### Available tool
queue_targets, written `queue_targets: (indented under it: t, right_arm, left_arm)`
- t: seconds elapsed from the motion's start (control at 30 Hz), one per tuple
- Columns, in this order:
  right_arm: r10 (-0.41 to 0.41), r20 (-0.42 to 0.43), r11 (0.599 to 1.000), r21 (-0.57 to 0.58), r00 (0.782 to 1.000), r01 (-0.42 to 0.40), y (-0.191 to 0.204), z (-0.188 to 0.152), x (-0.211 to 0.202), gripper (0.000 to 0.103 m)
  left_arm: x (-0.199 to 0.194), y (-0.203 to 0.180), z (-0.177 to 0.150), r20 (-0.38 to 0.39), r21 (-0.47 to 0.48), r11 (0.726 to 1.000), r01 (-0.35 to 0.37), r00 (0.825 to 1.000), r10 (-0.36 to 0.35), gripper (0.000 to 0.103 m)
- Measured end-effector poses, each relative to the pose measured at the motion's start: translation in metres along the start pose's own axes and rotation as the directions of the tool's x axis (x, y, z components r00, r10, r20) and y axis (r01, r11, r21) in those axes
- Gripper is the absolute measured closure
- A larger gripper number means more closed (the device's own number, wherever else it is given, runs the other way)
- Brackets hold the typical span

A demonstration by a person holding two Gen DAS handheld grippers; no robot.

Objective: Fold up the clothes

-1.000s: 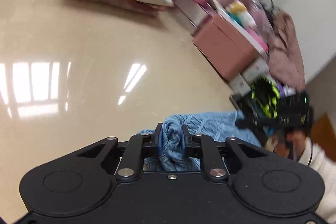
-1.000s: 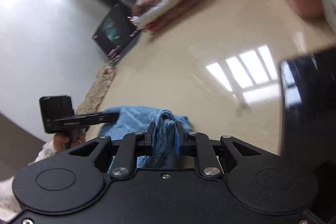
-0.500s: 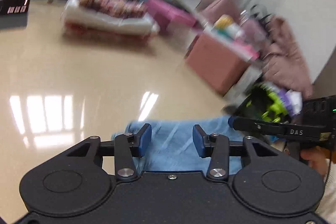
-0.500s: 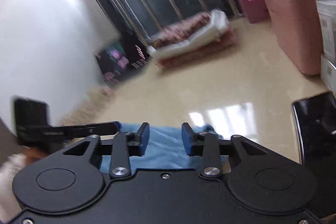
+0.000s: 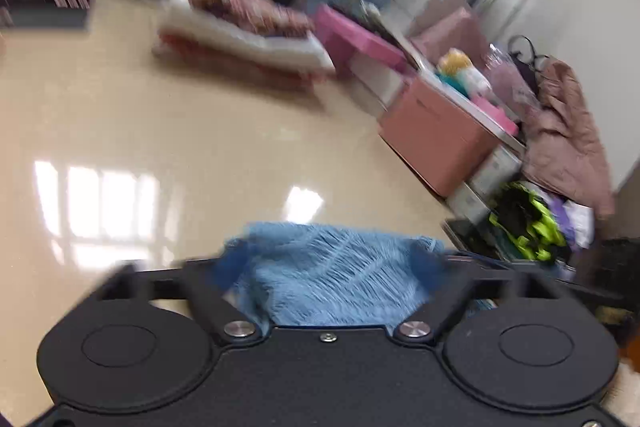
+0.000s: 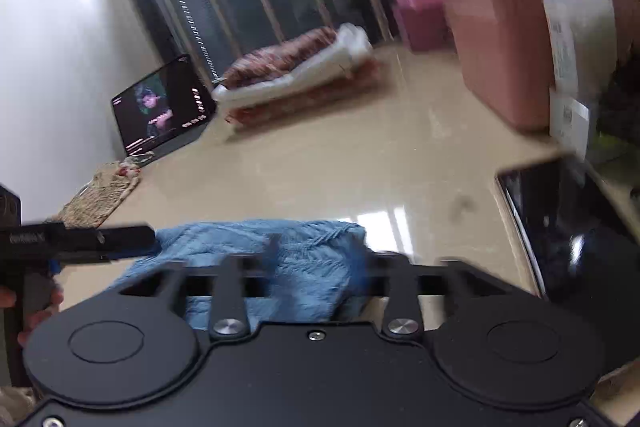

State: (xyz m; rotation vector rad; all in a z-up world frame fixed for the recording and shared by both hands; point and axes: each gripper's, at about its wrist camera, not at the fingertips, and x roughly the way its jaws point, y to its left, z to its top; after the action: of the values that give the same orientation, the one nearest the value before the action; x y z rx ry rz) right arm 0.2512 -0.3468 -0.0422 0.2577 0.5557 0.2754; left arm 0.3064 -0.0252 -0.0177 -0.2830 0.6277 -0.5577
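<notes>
Blue ribbed knit garment [image 5: 332, 267] lies bunched on the glossy beige floor [image 5: 160, 131], directly under both tools, its far edge lying fairly straight across. Judged from that edge, one fold has just been laid down and let go.

Left gripper [image 5: 330, 265]: jaws have just been opening and now stand spread wide, blue pads blurred at either side of the cloth, not pressing it. Fabric shows between them but lies loose. Right gripper [image 6: 316, 259]: jaws likewise just been opening, spread, pads clear of the knit, which sits beneath and between them. Both tools point down at a slant, likely so the cloth drops flat rather than dragging.

From the right wrist view, the left tool's black finger [image 6: 100, 237] reaches in over the garment's left end; a hand [image 6: 36, 307] grips its handle.

Further out: striped folded bedding [image 6: 296, 75], pink storage box [image 5: 436, 135], a lit tablet screen [image 6: 160, 107] propped against the wall, a dark slab [image 6: 580, 235] at right. All well apart from the garment.
</notes>
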Motion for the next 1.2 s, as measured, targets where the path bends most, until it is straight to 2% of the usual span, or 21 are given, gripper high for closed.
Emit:
queue_targets:
  t: [0.03,0.2,0.3,0.4,0.6,0.73,0.87,1.0,1.2]
  right_arm:
    - [-0.01,0.019,0.999,-0.035,1.0,0.01,0.008,0.001,-0.008,0.007]
    - [0.023,0.056,0.991,-0.133,0.998,-0.015,0.039,0.002,-0.053,0.001]
    - [0.0,0.052,0.988,-0.153,0.999,0.008,0.048,-0.003,-0.07,0.001]
    - [-0.024,0.023,0.992,-0.126,0.999,0.027,0.048,-0.014,-0.078,0.001]
    - [-0.083,-0.034,0.993,-0.088,0.996,0.08,0.053,-0.052,-0.093,0.001]
    - [-0.079,-0.083,0.995,-0.062,0.993,0.074,0.059,-0.071,-0.095,0.001]
    - [-0.075,-0.099,0.996,-0.048,0.992,0.07,0.066,-0.076,-0.093,0.001]
    - [-0.079,-0.082,0.995,-0.06,0.994,0.074,0.075,-0.074,-0.095,0.001]
    - [-0.097,-0.085,0.995,-0.038,0.992,0.094,0.082,-0.077,-0.095,0.001]
  left_arm:
    - [-0.009,-0.007,0.0,0.04,0.039,0.999,-0.027,0.999,0.025,0.0]
    - [-0.044,-0.031,-0.01,0.102,0.124,0.99,-0.069,0.993,0.056,0.0]
    - [-0.062,-0.043,-0.024,0.111,0.157,0.983,-0.097,0.991,0.08,0.0]
    - [-0.077,-0.049,-0.046,0.12,0.182,0.973,-0.142,0.985,0.121,0.0]
    - [-0.11,-0.052,-0.102,0.096,0.087,0.976,-0.198,0.977,0.189,0.0]
    - [-0.119,-0.055,-0.127,0.051,0.086,0.977,-0.197,0.98,0.193,0.0]
    - [-0.119,-0.054,-0.133,0.013,0.076,0.972,-0.222,0.975,0.221,0.0]
    - [-0.129,-0.055,-0.129,0.044,0.062,0.968,-0.244,0.969,0.242,0.0]
    - [-0.134,-0.061,-0.121,0.023,0.046,0.953,-0.301,0.954,0.3,0.0]
